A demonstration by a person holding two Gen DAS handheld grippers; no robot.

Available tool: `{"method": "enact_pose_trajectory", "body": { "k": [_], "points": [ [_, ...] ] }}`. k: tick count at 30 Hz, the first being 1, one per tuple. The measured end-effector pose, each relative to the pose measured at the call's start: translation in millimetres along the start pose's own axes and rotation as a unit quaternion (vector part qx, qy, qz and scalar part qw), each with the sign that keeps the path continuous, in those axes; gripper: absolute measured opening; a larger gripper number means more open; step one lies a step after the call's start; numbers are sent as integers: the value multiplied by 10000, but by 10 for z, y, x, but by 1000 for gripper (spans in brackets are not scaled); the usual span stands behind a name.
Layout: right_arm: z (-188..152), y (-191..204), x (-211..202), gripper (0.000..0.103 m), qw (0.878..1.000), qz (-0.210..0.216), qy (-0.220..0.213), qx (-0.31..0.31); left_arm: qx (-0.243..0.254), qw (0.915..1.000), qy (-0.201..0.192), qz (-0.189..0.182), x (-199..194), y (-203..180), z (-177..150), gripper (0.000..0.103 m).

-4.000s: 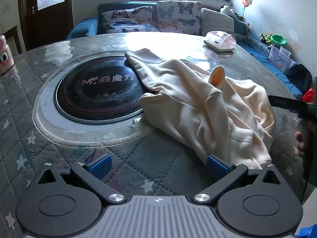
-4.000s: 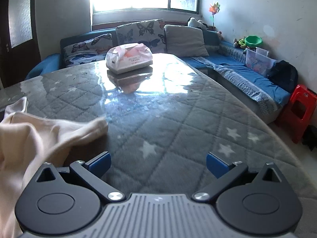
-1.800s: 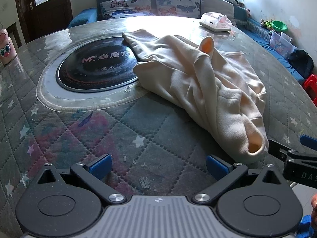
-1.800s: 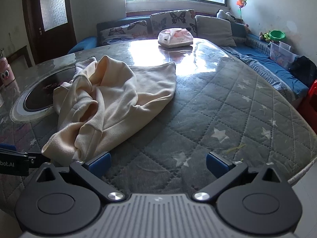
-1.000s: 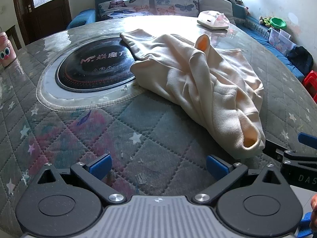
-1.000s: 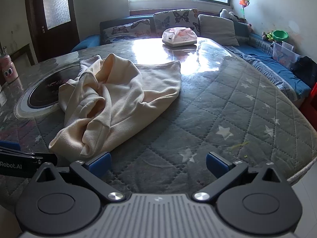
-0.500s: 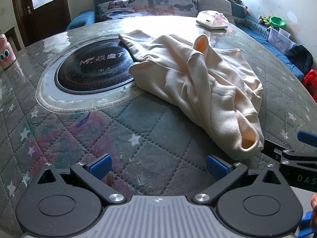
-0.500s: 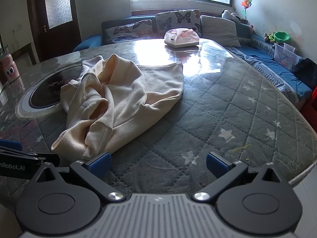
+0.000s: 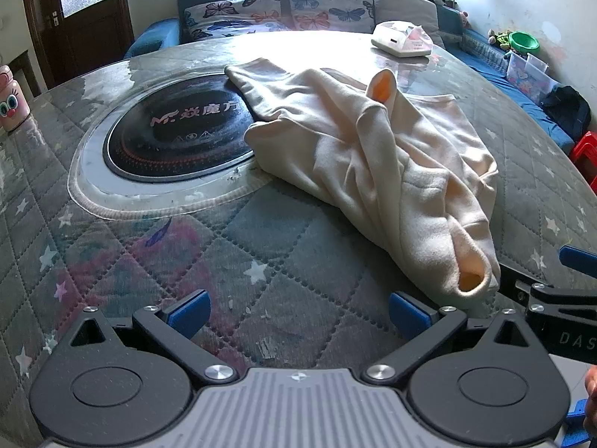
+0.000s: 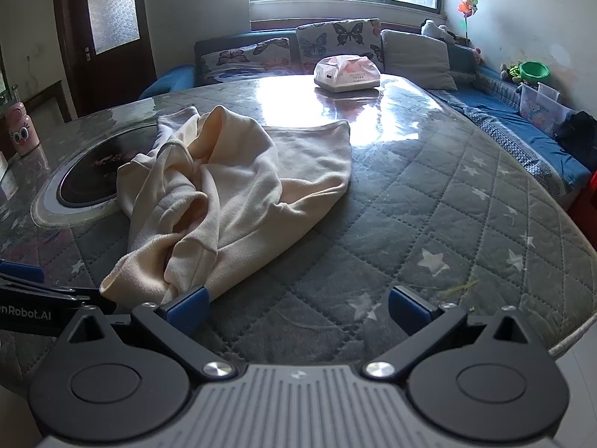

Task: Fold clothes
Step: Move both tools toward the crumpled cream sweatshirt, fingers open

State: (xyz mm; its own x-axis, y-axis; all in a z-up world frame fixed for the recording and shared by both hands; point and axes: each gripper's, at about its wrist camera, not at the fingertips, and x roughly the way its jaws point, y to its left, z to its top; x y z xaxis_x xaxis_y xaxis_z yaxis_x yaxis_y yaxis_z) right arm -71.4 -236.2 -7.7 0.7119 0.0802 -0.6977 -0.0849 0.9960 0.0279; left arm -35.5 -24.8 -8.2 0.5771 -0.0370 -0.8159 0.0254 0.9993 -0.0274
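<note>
1. Two black two-finger grippers with blue pads fill the bottom of their frames; the left gripper (image 9: 296,311) has its jaws spread wide over bare quilt, with nothing between them; the right gripper (image 10: 296,308) is likewise spread wide and grips nothing, though its left blue pad (image 10: 186,308) lies just beside, perhaps touching, the garment's near edge.
2. At the right edge of the left wrist view the right gripper shows as black bars with a blue tip, close to the garment's nearest opening; at the lower left of the right wrist view the left gripper shows the same way.
3. The cream, soft fleece garment (image 9: 377,164) lies crumpled in the centre right of the left wrist view, on the grey quilted star-patterned table cover (image 9: 261,246); its near end forms an open cuff with an orange-tinted inside; another opening stands up at its far side.
4. The garment's far left part overlaps the round black glass cooktop (image 9: 175,138), which sits in a pale ring at the centre left of the frame.
5. Farther up, a white and pink tissue box (image 10: 347,72) rests on the shiny part of the table top.
6. At the left edge stands a pink cartoon-faced bottle (image 9: 11,99); at the top, a blue sofa with butterfly cushions (image 10: 283,52) lies below a bright window.
</note>
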Motion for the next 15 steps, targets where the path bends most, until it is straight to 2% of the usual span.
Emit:
{"method": "enact_pose_trajectory", "body": {
  "k": [15],
  "points": [
    [159,14,65,103,10000,62,-20,-24,-28,10000,41,25,58,35,138,103]
  ]
}}
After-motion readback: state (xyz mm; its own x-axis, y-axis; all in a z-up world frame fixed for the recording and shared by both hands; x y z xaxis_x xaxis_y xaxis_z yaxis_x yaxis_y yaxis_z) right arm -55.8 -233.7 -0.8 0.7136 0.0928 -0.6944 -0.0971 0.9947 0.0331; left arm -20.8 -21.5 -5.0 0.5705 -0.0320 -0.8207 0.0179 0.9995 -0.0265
